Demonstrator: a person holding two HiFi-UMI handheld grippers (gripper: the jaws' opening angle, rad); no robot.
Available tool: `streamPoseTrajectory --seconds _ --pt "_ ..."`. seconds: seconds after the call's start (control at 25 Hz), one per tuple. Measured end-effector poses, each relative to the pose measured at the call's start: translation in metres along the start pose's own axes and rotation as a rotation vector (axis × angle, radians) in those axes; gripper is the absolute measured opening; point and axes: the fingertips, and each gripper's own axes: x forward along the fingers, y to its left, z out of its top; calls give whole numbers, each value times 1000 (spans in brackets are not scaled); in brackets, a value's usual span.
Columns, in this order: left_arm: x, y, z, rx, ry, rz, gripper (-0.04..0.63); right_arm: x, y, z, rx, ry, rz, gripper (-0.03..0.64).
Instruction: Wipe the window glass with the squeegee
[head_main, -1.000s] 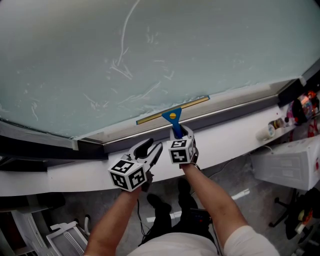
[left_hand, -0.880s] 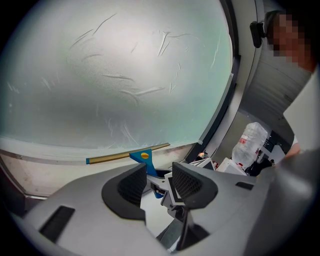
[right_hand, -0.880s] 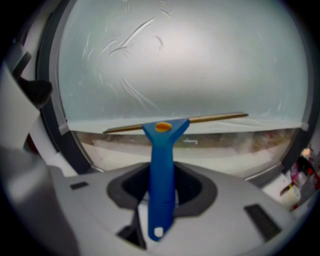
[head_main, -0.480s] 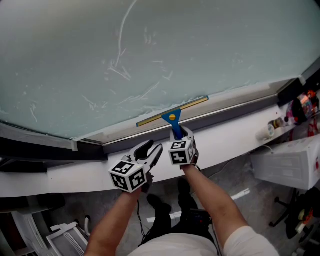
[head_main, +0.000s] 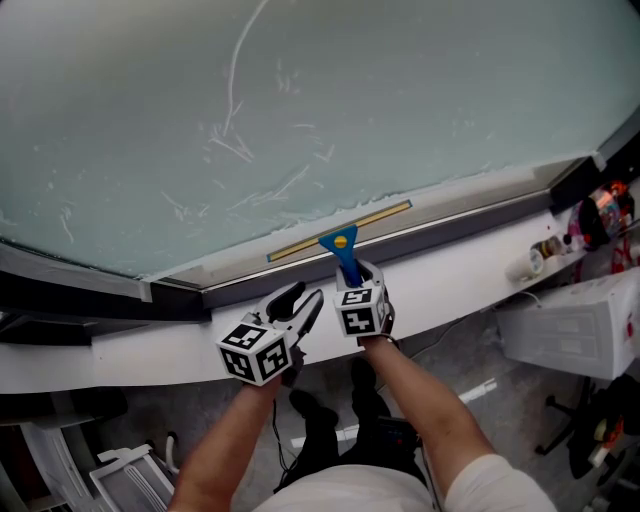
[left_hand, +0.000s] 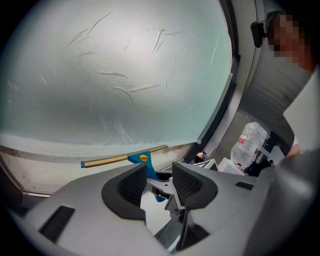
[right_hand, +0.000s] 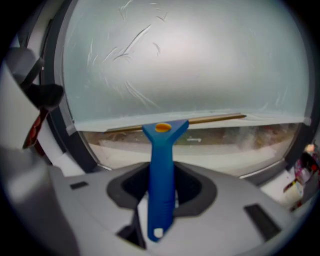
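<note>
Squeegee in my right tool, blade at the foot of the glass.

My right tool (right_hand: 162, 189) is clamped on the blue handle of the squeegee (right_hand: 161, 160). My left tool (left_hand: 159, 173) hangs just beside it on the left, over the white sill (head_main: 455, 272), with its jaws a narrow way apart and nothing between them. The handle's long axis runs straight away from me toward the glass (head_main: 400, 100): the end with the hole is nearest me, the yellow-dotted head farthest. The blade crosses it squarely and lies along the bottom edge of the glass, its right end a little higher in the head view. Above it the glass carries pale streaks.
</note>
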Motion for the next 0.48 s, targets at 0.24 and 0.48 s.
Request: streamPoseTrajectory --seconds 0.24,0.48 --pt "1 -15 3 1 -19 2 183 -20 -8 1 -16 -7 22 150" --pt "1 -32 10 2 -55 2 183 -37 -19 1 -37 3 22 150"
